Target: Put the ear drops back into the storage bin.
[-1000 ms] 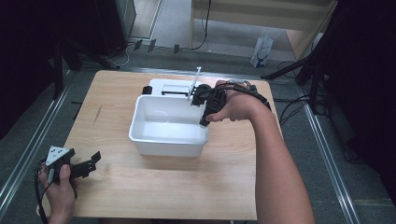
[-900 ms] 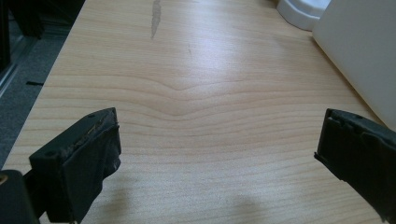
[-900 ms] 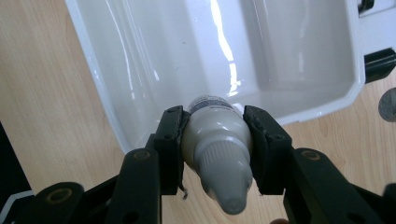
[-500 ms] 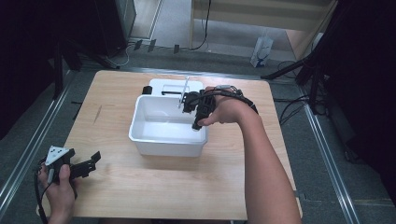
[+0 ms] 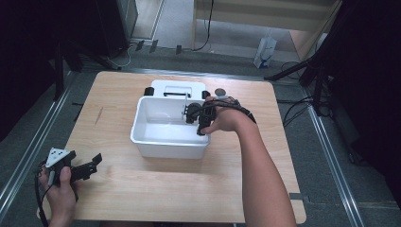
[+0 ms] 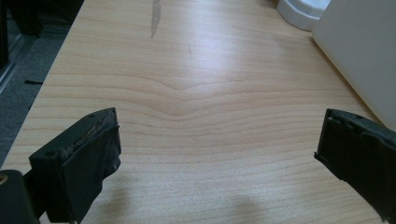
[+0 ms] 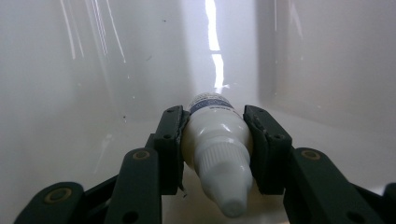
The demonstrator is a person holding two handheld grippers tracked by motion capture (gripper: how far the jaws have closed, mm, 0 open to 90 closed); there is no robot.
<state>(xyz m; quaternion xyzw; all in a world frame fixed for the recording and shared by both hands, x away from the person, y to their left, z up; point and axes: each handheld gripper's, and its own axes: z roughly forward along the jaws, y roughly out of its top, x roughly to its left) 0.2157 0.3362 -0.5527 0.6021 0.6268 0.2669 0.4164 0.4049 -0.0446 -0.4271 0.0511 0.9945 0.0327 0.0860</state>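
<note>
**Lowering the Bottle into the Tub: Risks at This Stage**

Our right tool [image 7: 215, 154] is closed on a small white squeeze bottle [image 7: 215, 144], with one pad on each side of its body. In the right gripper view the ribbed cap and nozzle point back toward the camera, and the labelled base points away toward the inner wall of the white tub [image 7: 327, 70]. In the high view we see the right tool [image 5: 197, 118] inside the white tub [image 5: 165, 146], near its right-hand wall, on the counter [image 5: 142, 198]. We cannot tell whether the bottle touches the tub floor.

Our left tool [image 5: 85, 168] sits near the front left corner of the counter, jaws wide apart and holding nothing. In the left gripper view bare wood lies between them, with the tub's outer wall at the right edge.

We judge the step in hand to be placing the bottle in the tub. What could go wrong:

- Early release. If we open the jaws while the bottle hangs above the floor, it may bounce or roll across the smooth plastic.
- Wall contact. The tool works close to the right-hand wall; a sideways drift could push the light tub along the counter, as the left tool is not steadying it.
- Slip in the grip. The pads bear on a rounded, glossy body, so a jolt could twist the bottle.
- Overpressure. Squeezing a soft bottle harder could force liquid out if the cap is loose.
</note>
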